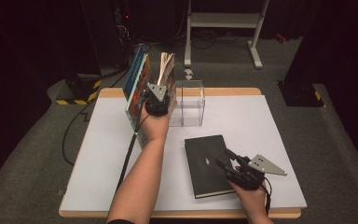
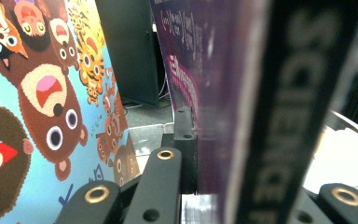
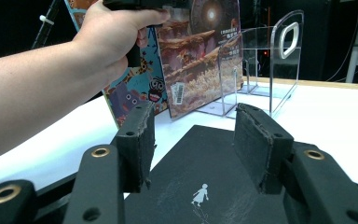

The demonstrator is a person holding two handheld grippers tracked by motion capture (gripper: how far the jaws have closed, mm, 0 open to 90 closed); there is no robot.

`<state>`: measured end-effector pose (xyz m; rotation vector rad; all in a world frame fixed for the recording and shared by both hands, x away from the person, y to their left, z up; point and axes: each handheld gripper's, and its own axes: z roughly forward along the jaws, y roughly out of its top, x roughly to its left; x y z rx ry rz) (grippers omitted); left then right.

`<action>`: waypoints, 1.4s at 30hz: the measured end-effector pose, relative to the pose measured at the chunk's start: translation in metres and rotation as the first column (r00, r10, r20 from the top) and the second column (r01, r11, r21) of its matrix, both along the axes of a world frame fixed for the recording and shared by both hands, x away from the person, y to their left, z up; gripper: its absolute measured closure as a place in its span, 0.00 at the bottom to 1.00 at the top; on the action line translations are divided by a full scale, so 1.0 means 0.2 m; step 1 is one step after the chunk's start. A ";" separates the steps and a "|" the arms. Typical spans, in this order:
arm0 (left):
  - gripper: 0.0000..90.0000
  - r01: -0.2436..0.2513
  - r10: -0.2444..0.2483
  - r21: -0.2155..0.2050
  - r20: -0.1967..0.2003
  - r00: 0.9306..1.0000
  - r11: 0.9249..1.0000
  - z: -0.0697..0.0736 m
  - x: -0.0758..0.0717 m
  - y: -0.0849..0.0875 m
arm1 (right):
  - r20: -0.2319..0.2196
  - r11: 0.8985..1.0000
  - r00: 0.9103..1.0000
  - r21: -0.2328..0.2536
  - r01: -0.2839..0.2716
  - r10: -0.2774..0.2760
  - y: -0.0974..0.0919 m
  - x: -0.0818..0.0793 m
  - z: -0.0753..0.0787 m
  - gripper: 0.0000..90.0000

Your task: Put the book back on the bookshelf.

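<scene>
An upright book (image 1: 168, 70) with a dark spine stands on the white table (image 1: 98, 158), and my left gripper (image 1: 160, 95) is shut on it. In the left gripper view the spine (image 2: 256, 116) is pressed against one black finger (image 2: 185, 140). A colourful picture book (image 1: 137, 86) with cartoon animals (image 2: 42, 102) leans just left of it. A black book (image 1: 207, 165) lies flat at the front right. My right gripper (image 3: 193, 135) hovers open just above its cover (image 3: 205, 186), with nothing between the pads.
A clear acrylic book stand (image 1: 189, 102) stands right of the held book; its divider has an oval cut-out (image 3: 286, 35). The person's left forearm (image 1: 142, 172) crosses the middle of the table. A white frame (image 1: 223, 21) stands on the floor behind.
</scene>
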<state>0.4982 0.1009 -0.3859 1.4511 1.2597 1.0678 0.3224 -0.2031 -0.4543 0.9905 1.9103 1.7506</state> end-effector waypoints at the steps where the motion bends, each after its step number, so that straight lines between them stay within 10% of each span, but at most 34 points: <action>1: 0.91 -0.001 0.001 0.002 0.005 1.000 1.000 0.00 0.00 0.00 | -0.001 1.000 1.000 0.000 0.000 0.000 0.00 0.00 0.00 0.53; 42: 0.64 -0.044 0.046 0.045 -0.037 0.998 0.998 -0.04 -0.06 0.01 | -0.001 1.000 1.000 -0.012 -0.021 0.021 0.04 0.00 -0.01 0.53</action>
